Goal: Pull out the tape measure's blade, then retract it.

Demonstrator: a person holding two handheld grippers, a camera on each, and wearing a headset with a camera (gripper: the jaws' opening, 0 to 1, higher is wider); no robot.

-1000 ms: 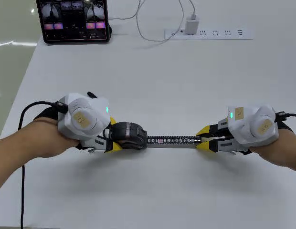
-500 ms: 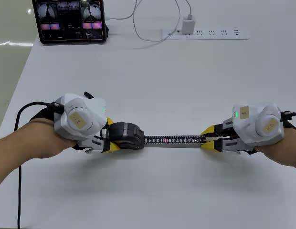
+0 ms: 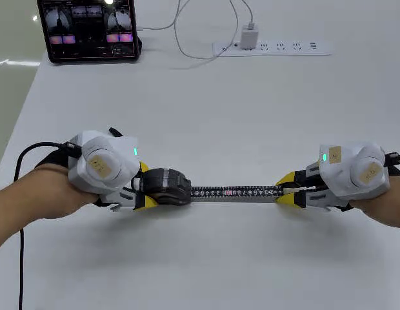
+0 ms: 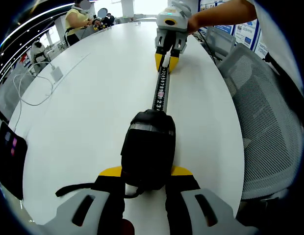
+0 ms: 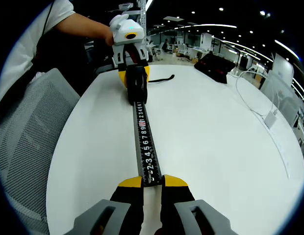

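Blade (image 3: 233, 192) exposure had lengthened: my right claw (image 3: 285, 189), pinched on its tip at 3 o'clock, had drawn further from the tape measure case (image 3: 164, 186), clamped in my left claw (image 3: 147, 187) at 9 o'clock. Retraction remained outstanding.

Table (image 3: 219, 103) white, smooth, matt with a faint sheen; tape measure case (image 3: 166, 186) black plastic, mostly matt and rubbery-looking, with one shinier band on top; blade (image 3: 233, 192) thin printed metal, semi-gloss. Left gripper (image 3: 146, 186) and right gripper (image 3: 284, 189): glossy white plastic shells, matt black jaws with yellow tips. Chair (image 4: 260, 98) grey open mesh, rough; tablet (image 3: 87, 29) glossy screen.
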